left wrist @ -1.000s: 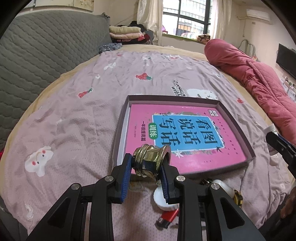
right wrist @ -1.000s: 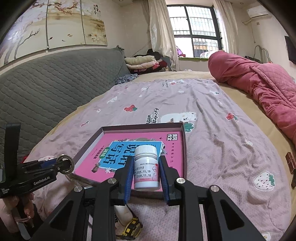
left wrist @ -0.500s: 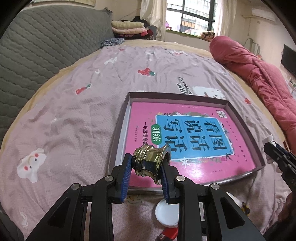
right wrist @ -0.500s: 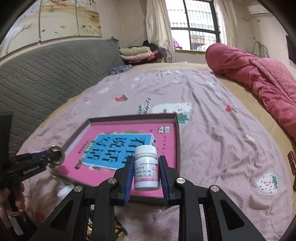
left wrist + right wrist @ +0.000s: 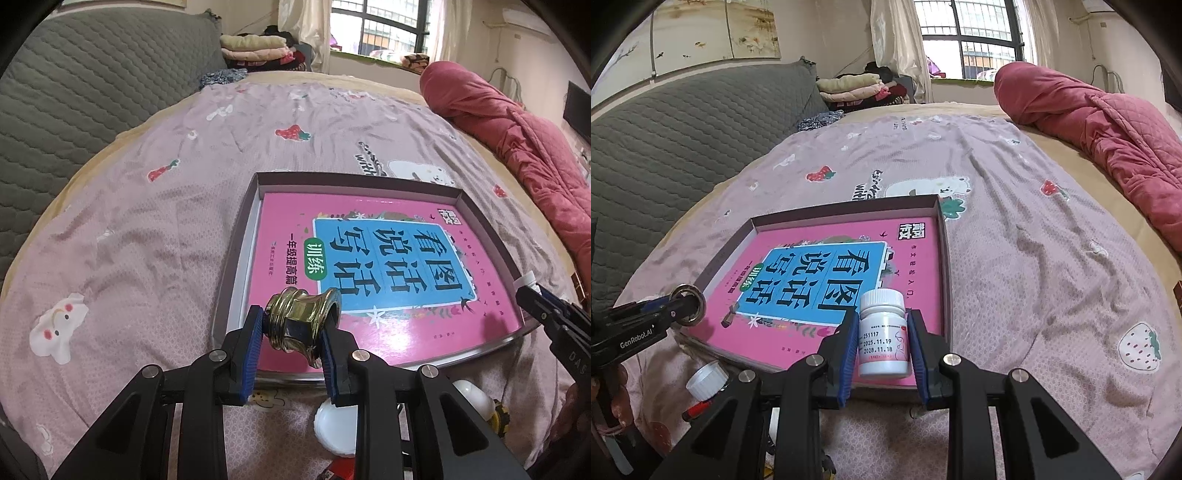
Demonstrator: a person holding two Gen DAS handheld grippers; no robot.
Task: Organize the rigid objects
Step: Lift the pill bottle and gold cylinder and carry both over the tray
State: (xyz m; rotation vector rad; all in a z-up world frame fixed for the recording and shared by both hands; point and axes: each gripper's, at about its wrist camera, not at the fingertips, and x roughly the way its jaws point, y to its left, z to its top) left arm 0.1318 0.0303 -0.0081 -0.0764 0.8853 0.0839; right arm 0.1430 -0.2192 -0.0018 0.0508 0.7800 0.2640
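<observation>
left gripper [image 5: 293, 338] clamps tilted gold metal fitting [image 5: 301, 326] over shallow brown box [image 5: 236, 258]'s near-left corner | right gripper [image 5: 882, 341] grips upright white plastic pill bottle [image 5: 884, 334] over its near-right corner

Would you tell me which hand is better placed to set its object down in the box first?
Probably the right. The right gripper holds its white pill bottle upright, low over the pink book in the box; the left gripper's brass fitting is tilted.

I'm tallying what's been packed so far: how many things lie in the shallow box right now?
1: a pink book lies flat in the box. The brass fitting in the left gripper and the white bottle in the right gripper are held, not placed.
</observation>
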